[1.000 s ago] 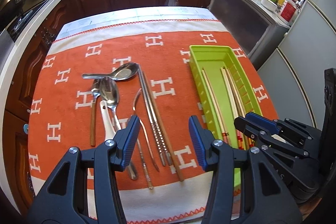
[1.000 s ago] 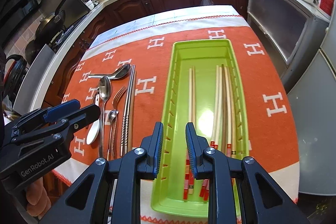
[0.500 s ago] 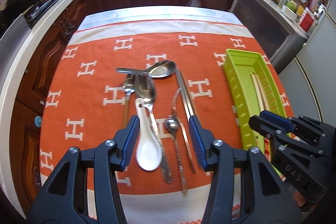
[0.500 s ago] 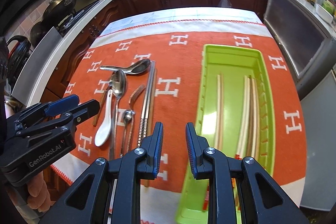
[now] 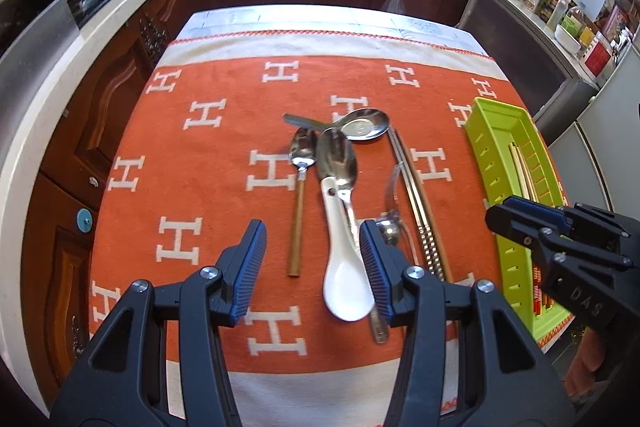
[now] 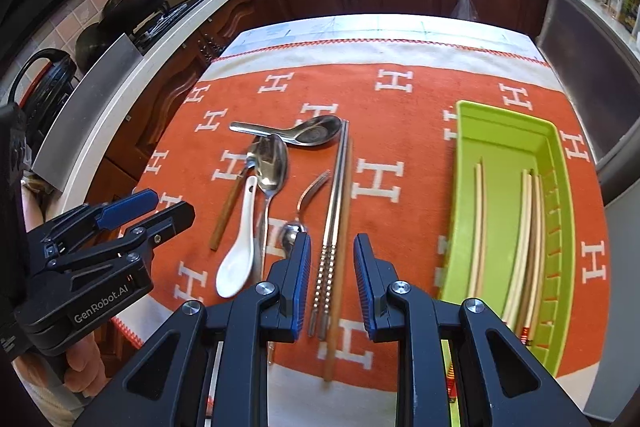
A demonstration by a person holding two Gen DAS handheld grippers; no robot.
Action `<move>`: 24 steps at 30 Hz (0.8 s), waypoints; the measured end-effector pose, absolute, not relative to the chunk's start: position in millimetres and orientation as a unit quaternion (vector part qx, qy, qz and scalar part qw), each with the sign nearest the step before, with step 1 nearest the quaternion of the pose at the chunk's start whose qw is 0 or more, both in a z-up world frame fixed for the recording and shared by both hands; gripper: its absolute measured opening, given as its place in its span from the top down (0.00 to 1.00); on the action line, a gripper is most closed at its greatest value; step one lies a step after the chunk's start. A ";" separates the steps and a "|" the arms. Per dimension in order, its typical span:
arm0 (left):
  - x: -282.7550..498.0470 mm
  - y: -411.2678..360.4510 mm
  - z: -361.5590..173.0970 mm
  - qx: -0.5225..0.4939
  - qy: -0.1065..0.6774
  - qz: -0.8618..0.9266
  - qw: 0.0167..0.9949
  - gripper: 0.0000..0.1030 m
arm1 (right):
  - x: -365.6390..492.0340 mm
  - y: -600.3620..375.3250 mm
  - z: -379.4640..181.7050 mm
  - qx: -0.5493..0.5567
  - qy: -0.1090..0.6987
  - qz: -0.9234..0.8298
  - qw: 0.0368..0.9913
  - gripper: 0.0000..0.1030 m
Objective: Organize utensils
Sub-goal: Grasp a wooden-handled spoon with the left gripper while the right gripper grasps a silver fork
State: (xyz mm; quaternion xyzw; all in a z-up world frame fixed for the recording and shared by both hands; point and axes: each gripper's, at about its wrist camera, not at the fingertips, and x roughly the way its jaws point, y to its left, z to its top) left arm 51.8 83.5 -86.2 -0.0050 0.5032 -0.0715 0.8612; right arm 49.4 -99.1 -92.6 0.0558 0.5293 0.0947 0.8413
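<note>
Both my grippers have swung left, off the green tray point(image 6: 504, 131) at 3 o'clock, holding perhaps five chopsticks point(image 6: 478, 227). Left gripper point(image 5: 312, 263) gapes empty over the spoons point(image 5: 346, 283); right gripper point(image 6: 331, 277) stands narrower over metal chopsticks point(image 6: 332, 227).

Spoons point(image 6: 273, 163), a fork point(image 6: 310, 189) and metal chopsticks point(image 6: 334, 203) lie loose left of the green tray point(image 6: 464, 187), which holds pale chopsticks point(image 6: 528, 223).

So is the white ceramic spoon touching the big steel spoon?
Touching. In the left wrist view the white ceramic spoon has its handle end tucked under the bowl of the big steel spoon, overlapping it with no gap.
</note>
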 end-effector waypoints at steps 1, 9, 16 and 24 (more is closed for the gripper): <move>53.1 88.0 -89.5 -0.009 0.507 -0.071 0.859 0.56 | 50.9 -97.0 -93.7 0.058 0.530 0.099 0.840 0.79; 59.7 109.4 -107.1 -0.033 0.524 -0.074 0.848 0.56 | 62.3 -86.7 -114.7 0.069 0.543 0.115 0.829 0.75; 68.7 117.6 -120.7 -0.043 0.535 -0.080 0.840 0.56 | 80.9 -70.7 -139.9 0.061 0.550 0.125 0.823 0.75; 75.2 117.2 -128.9 -0.039 0.534 -0.096 0.839 0.57 | 102.4 -52.7 -169.7 0.043 0.558 0.130 0.818 0.75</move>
